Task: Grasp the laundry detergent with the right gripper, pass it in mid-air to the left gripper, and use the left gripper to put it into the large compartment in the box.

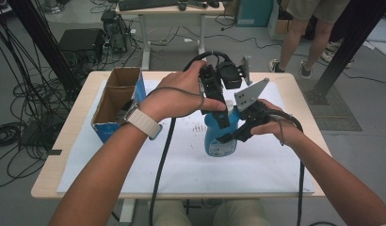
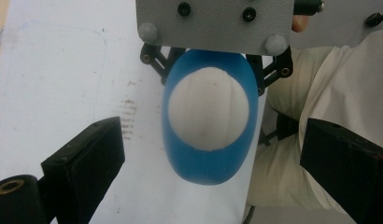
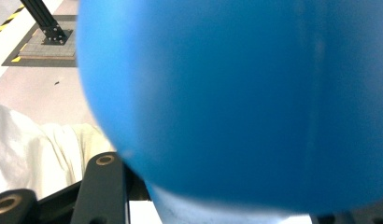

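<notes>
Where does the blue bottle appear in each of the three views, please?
High view: blue bottle stands right of centre on the white sheet, under the two grippers.
Left gripper view: seen from above at centre, white cap facing the camera.
Right gripper view: its blue wall looms close across most of the picture.
Shared landmark: the white sheet on the table, at left in the left gripper view.

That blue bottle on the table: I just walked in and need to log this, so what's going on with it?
A person at the table works a blue bottle with two hand-held grippers. The right gripper is clamped on the bottle's body, holding it upright on the white sheet. The left gripper hangs above the white cap, jaws open on either side without touching it. An open cardboard box stands at the left.
</notes>
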Available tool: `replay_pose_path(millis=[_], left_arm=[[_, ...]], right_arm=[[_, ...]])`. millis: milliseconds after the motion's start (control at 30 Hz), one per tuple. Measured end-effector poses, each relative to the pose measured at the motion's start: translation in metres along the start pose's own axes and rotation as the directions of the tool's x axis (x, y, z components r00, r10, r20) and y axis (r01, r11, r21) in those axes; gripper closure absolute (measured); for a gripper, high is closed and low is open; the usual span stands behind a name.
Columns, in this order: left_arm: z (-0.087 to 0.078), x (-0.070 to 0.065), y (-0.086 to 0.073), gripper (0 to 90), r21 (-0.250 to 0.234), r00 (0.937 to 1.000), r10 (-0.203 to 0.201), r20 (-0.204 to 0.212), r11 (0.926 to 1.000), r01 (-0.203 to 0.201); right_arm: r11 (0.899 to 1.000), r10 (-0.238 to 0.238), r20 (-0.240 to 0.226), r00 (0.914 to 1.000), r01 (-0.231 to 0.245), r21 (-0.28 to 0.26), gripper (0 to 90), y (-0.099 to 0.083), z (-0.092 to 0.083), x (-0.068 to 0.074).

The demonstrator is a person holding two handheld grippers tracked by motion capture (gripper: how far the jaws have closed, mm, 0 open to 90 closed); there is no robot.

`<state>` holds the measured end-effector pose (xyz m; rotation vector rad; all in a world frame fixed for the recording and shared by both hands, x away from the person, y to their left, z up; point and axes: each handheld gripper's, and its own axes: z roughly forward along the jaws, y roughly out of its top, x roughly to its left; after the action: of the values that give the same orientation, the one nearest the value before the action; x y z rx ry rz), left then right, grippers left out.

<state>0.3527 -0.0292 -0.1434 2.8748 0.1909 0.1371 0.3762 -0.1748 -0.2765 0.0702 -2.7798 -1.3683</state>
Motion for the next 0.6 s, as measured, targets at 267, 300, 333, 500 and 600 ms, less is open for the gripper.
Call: replay_pose_path(millis=[267,300,333,500,600], left_arm=[[0.0000,0.0005,0.0002,6.8,0.009,1.0000,-0.003,0.004,1.0000,0.003],[-0.0001,0.0006,0.0002,6.8,0.008,1.0000,-0.002,0.004,1.0000,0.002],[-0.0002,0.0006,0.0001,6.8,0.009,1.0000,-0.003,0.004,1.0000,0.003],[-0.0004,0.0009,-0.0004,6.8,0.009,1.0000,-0.002,0.003,1.0000,0.002],[-0.0001,0.0010,-0.0004,6.8,0.008,1.0000,-0.003,0.003,1.0000,0.003]], right_arm=[[1.000,0.001,-0.008,1.0000,-0.001,-0.002,43.6,0.0004,0.0013,-0.0006],[1.000,0.000,-0.011,0.9999,0.000,-0.001,43.6,0.0003,0.0014,-0.0008],[1.000,0.000,-0.012,0.9999,0.000,0.000,43.5,0.0003,0.0015,-0.0008],[1.000,0.004,-0.008,1.0000,-0.004,0.001,43.5,0.0000,0.0014,-0.0013],[1.000,0.004,-0.011,0.9999,-0.004,0.000,43.6,0.0001,0.0015,-0.0014]])
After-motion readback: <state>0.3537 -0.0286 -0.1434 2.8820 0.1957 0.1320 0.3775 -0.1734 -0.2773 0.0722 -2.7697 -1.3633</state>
